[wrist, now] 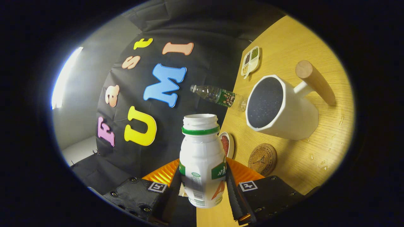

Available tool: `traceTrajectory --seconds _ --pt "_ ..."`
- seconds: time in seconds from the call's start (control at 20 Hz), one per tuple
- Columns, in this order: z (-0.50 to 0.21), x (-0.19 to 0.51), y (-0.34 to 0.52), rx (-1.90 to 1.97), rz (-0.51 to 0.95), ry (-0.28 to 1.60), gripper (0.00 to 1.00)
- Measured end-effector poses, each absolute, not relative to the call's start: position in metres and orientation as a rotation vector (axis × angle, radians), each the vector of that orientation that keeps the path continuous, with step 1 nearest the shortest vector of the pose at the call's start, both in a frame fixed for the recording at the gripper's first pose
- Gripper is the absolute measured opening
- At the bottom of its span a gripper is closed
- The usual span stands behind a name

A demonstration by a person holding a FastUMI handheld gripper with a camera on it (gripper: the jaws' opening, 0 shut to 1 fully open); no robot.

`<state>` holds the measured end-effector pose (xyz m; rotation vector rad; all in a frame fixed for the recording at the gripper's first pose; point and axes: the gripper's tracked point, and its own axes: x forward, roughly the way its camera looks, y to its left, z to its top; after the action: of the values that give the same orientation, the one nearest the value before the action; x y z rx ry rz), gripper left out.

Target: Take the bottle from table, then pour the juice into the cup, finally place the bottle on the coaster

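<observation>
Gripper (203,189) we see tilted sideways, both fingers (233,195) pinching the white bottle (202,157), its mouth open. Beyond stands the white cup (284,110) on the table (315,164); the coaster (262,159) lies near the fingers.

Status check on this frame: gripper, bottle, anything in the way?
Gripper shut on white bottle, cap off, rolled sideways. Cup and coaster beyond the fingers. Nothing blocking the path.

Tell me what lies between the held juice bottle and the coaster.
In the gripper view, a small white dish with red contents lies between the juice bottle, clamped by the gripper, and the coaster.
</observation>
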<state>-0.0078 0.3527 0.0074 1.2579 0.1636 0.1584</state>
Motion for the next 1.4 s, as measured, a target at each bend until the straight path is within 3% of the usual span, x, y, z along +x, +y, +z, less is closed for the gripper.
traceTrajectory --seconds 1.4 --pt "0.017 0.0 0.345 1.62 0.232 0.055 0.68"
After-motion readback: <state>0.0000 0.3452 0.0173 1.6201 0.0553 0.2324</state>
